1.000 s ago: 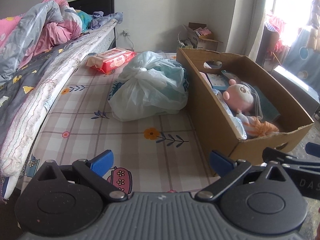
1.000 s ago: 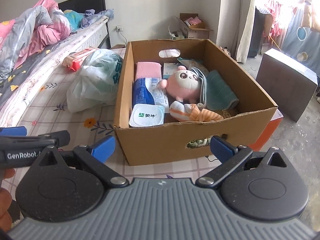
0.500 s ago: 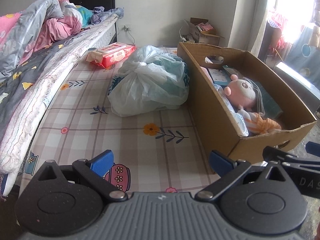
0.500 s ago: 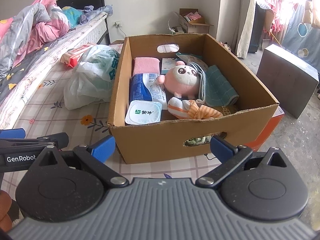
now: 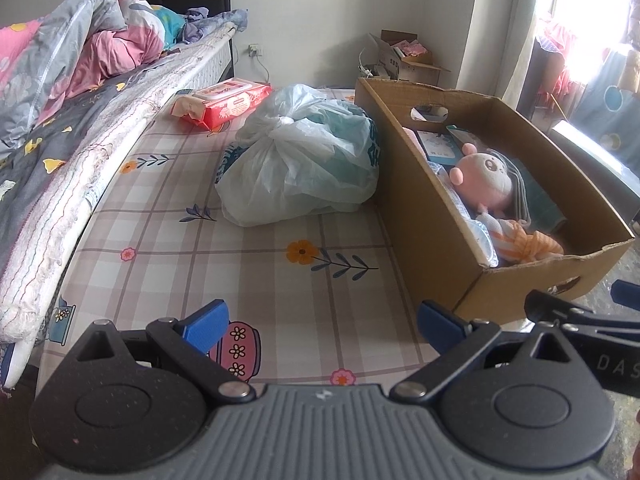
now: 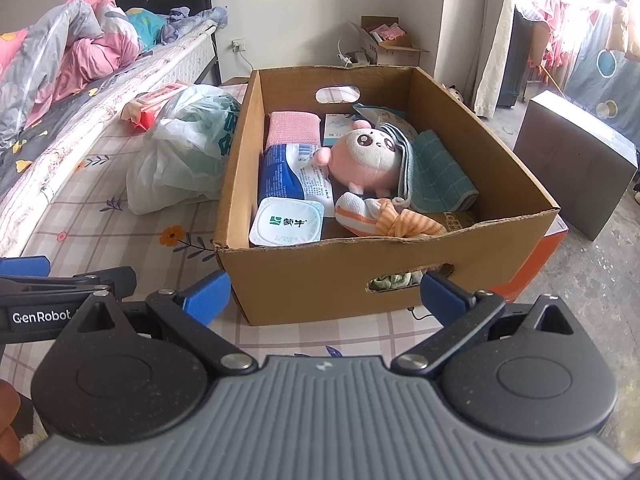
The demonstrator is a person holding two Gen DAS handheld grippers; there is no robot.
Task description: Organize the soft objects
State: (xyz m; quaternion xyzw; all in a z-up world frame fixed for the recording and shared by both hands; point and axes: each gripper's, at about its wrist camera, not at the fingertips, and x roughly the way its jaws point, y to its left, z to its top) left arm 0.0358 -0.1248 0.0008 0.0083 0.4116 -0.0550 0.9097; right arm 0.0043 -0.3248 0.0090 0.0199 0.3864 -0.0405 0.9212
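Jaws: both the left gripper [image 5: 320,322] and the right gripper [image 6: 325,294] stand wide apart with nothing between them.
Change: over the last second both views have drawn slightly nearer and lower toward the cardboard box [image 6: 320,280]; the things in and around it lie just as they did.
Meaning for the task: no soft thing has been moved in this stretch. The scene fits either an approach for another pick or a sorting that is largely packed; I cannot tell which.
Box contents: pink plush toy [image 6: 366,158], green towel [image 6: 440,172], orange striped cloth [image 6: 394,220], pink sponge [image 6: 294,126], blue pack [image 6: 294,178] and a yogurt tub [image 6: 286,222].
Outside the box: tied plastic bag [image 5: 304,160] touching its left wall; red wipes pack [image 5: 224,102] beyond it, both on the checked mat [image 5: 240,248].
Relative to jaws: box straight ahead of the right gripper, near; bag ahead of the left gripper, well apart.
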